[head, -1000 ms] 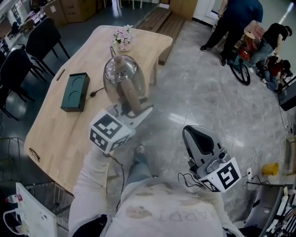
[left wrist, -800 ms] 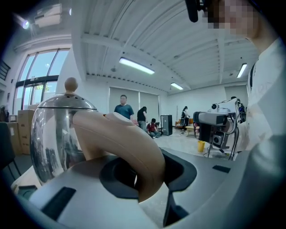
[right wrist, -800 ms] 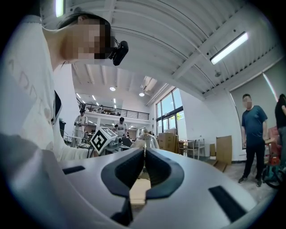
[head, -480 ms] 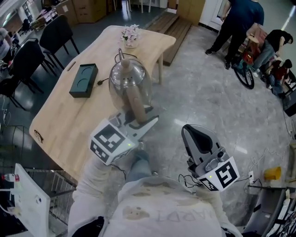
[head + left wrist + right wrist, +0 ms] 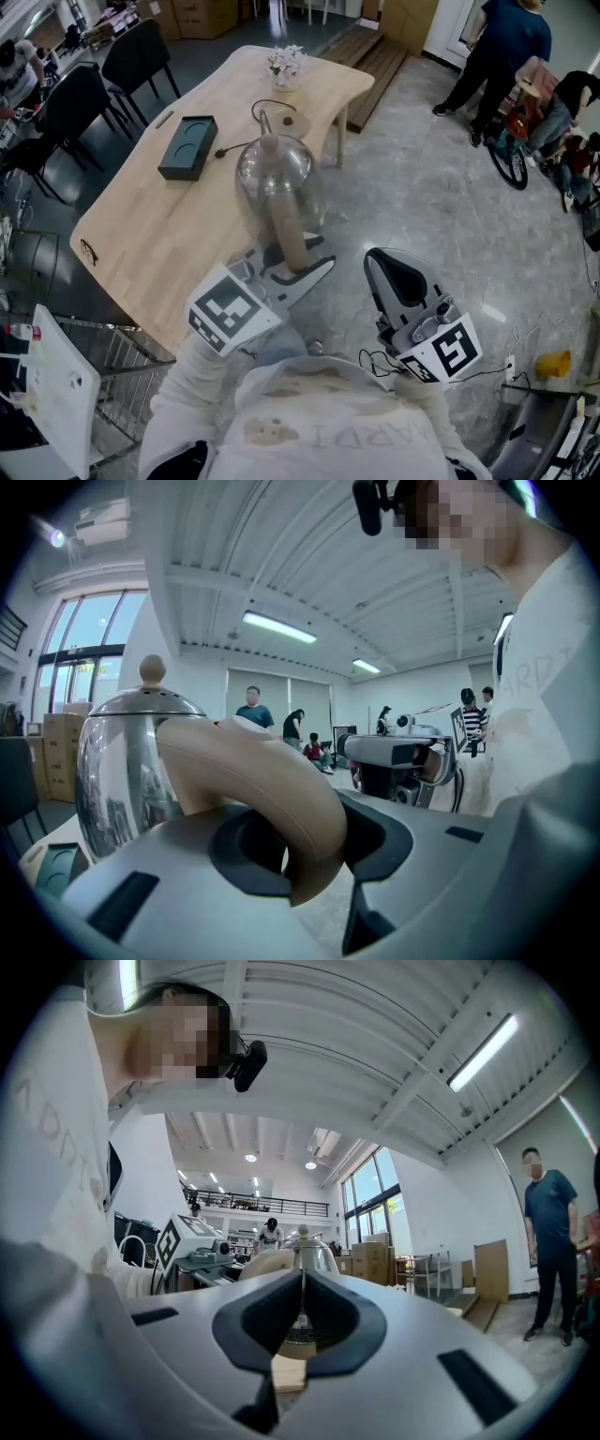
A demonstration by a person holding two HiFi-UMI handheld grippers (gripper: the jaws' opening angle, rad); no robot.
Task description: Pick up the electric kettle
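the kettle (image 5: pixel 274 171) is held clear of the table (image 5: pixel 150 234), out in front of the left gripper (image 5: pixel 298 270), with its body seen partly over the table's near edge and partly over the floor (image 5: pixel 422 197). the left gripper's fingers (image 5: pixel 441 874) are closed on the handle (image 5: pixel 267 780): in the left gripper view the tan loop is clamped in the dark pockets of both fingers, and the steel body (image 5: pixel 122 771) is seen just beyond, upright, with its knob on top.

the relation that matters is this: the whole body lies ahead of the fingers, not under them. the handle's long axis is seen in the head view as a line from the fingers away to the lid, so the weight is carried out past the grip. it is judged that the kettle would tend to tip spout-down about the fingers if the clamp were eased or the wrist were dropped.

the right gripper (image 5: pixel 386 267) is held to the right of the kettle, apart from it. its fingers are shut on nothing, their edges meeting in one thin line in the right gripper view (image 5: pixel 300 1326), and the kettle (image 5: pixel 305 1252) is seen beyond them, level with them. the left gripper is plainly the nearer one, the only one in contact.

a round base (image 5: pixel 293 122) with its cord is left on the table beyond the kettle, so the pick-up is judged to be done or nearly so.
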